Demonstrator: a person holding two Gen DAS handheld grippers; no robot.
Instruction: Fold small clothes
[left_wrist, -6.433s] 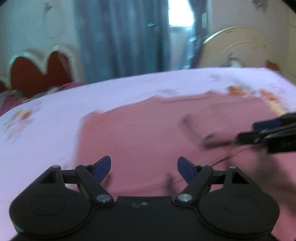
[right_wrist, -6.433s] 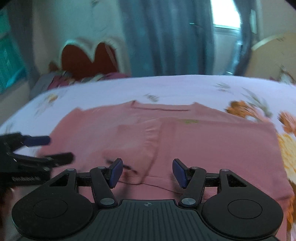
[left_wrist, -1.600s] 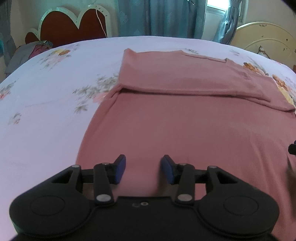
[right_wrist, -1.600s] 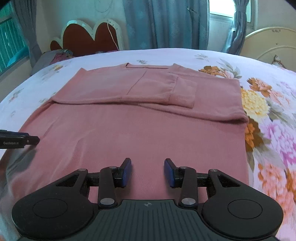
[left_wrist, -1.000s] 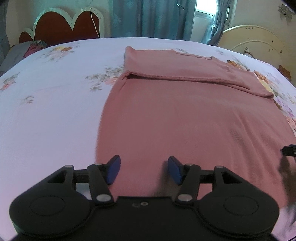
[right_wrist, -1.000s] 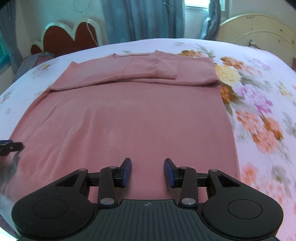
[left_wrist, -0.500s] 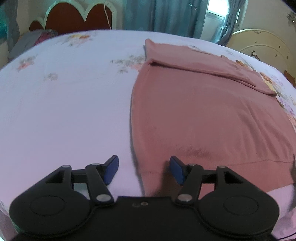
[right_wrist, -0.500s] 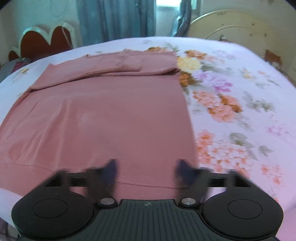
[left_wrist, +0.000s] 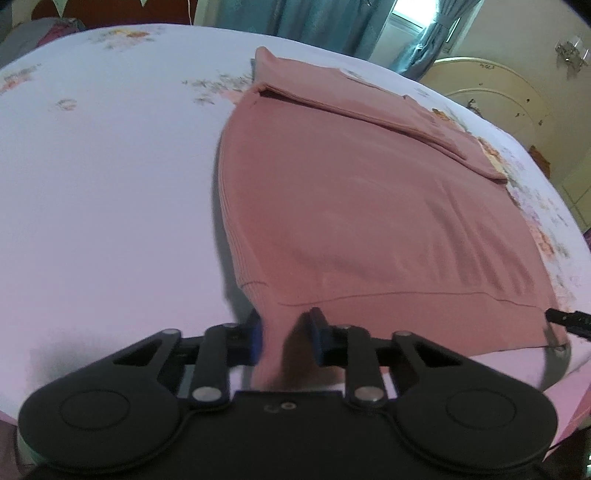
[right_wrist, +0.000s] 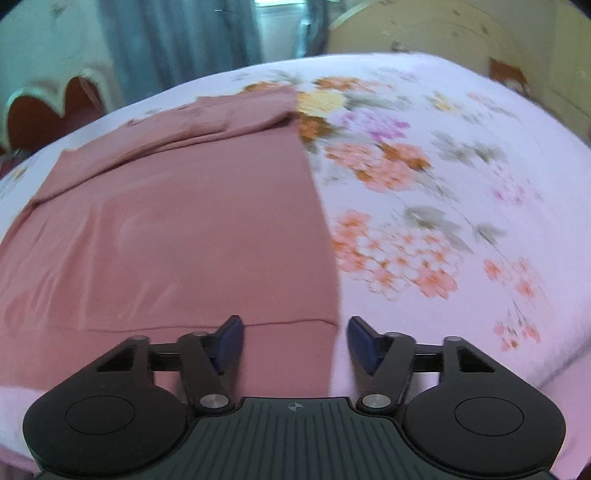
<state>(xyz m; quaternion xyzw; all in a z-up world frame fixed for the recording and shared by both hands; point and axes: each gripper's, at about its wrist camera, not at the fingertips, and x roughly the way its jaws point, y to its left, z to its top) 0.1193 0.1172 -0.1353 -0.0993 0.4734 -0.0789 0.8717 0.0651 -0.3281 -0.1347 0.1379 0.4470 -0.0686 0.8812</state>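
A pink sweater (left_wrist: 369, 206) lies flat on the bed, sleeves folded across its far end, hem toward me. My left gripper (left_wrist: 286, 338) is at the hem's near left corner; the corner is bunched and lifted between the blue pads (left_wrist: 319, 334), which stand slightly apart around it. In the right wrist view the sweater (right_wrist: 184, 229) fills the left half. My right gripper (right_wrist: 293, 341) is open, its jaws straddling the hem's near right corner. Its tip also shows in the left wrist view (left_wrist: 567, 319).
The bed has a pale floral sheet (right_wrist: 424, 206), with its near edge just below both grippers. A red heart-shaped headboard (right_wrist: 44, 107), blue curtains (left_wrist: 325, 22) and a cream round headboard (left_wrist: 498, 96) stand beyond the bed.
Both grippers have drawn back to the hem's near corners. The left jaws have narrowed around the left corner, lifting it. The right jaws have opened wider over the right corner.
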